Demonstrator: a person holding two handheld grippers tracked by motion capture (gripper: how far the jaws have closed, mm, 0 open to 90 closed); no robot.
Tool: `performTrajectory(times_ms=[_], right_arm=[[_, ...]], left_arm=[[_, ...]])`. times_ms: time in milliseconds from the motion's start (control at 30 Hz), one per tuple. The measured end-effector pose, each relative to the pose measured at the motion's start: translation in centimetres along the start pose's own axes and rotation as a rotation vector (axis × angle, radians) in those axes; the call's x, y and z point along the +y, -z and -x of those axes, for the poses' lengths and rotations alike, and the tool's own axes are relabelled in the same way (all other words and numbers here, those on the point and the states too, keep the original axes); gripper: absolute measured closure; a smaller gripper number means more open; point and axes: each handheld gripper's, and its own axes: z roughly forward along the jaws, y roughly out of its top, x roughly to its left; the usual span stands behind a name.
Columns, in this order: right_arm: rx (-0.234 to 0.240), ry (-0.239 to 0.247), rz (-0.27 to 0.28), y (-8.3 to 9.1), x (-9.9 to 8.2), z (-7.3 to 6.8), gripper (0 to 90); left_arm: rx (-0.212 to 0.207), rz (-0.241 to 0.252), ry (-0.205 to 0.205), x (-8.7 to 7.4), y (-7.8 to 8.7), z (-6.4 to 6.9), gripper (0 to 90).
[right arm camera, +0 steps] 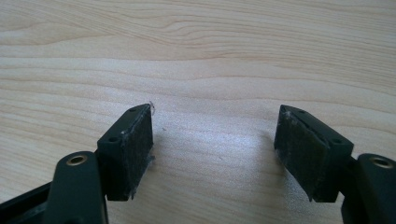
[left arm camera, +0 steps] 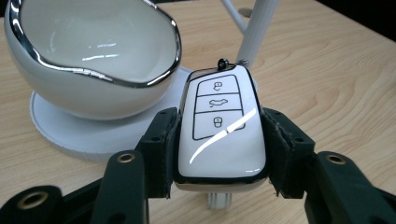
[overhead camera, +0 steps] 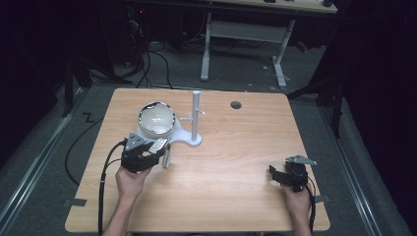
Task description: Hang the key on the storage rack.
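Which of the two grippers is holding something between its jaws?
The left gripper: it clamps a white car key beside the bowl. The right gripper stands open over bare table.

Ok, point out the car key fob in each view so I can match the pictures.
High view: the car key fob sits left of centre, at the tip of the left gripper, just in front of the white bowl.
Left gripper view: the fob is at centre, clamped between the two black jaws, buttons facing up.
Right gripper view: not in it; open jaws over bare table.
Shared landmark: the white bowl with its chrome rim.
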Motion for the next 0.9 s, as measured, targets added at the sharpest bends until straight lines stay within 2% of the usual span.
performTrajectory(times_ms=[433, 567, 900], right_arm=[[0.0, 0.0, 0.0, 0.0, 0.0, 0.0, 28.3], [0.001, 0.0, 0.0, 0.0, 0.0, 0.0, 28.3], [0.002, -0.004, 0.0, 0.0, 0.0, 0.0, 28.3]], left_arm=[[-0.041, 0.031, -0.005, 1.7, 0.3, 0.8, 50.2], [-0.06, 0.052, -0.005, 2.6, 0.6, 1.2, 50.2], [-0.073, 0.092, -0.011, 4.5, 0.7, 1.6, 50.2]])
